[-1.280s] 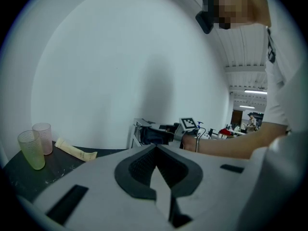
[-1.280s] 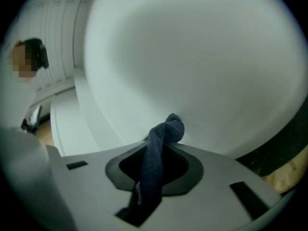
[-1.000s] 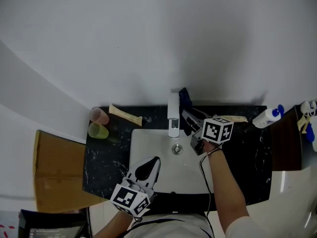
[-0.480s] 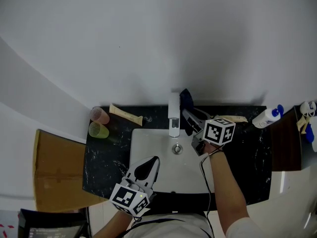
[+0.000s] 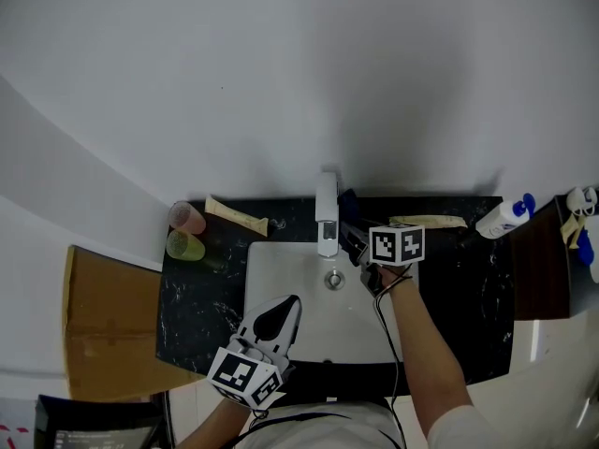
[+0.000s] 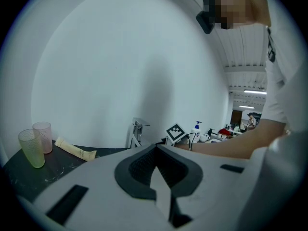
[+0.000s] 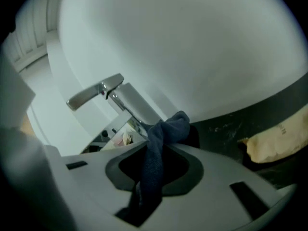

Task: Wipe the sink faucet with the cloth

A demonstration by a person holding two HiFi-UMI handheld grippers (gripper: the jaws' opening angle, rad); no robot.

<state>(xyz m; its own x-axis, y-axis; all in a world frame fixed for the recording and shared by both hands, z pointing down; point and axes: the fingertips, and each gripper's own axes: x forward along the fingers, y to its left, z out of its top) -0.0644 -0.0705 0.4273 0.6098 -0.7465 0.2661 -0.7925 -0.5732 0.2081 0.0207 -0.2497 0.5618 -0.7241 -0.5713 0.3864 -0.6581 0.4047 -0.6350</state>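
- At three o'clock of the chrome faucet [image 5: 327, 218], right gripper [image 5: 349, 233] has slid closer, jaws pinching dark blue cloth [image 7: 161, 134].
- Jaws together, left gripper [image 5: 294, 300] hangs over white sink [image 5: 281, 269].

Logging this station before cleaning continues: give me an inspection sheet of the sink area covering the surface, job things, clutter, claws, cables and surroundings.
Surface: black counter around a white sink.
Job's things: faucet behind the sink; dark cloth bunched at its right side in the head view.
Clutter: pink cup, green cup and left tube; right tube and bottle.
Claws: left claw shut and empty, over the sink's near left corner; right claw shut on the cloth beside the faucet.
Cables: black cable along the right forearm.
Surroundings: white wall behind; cardboard left of the counter.
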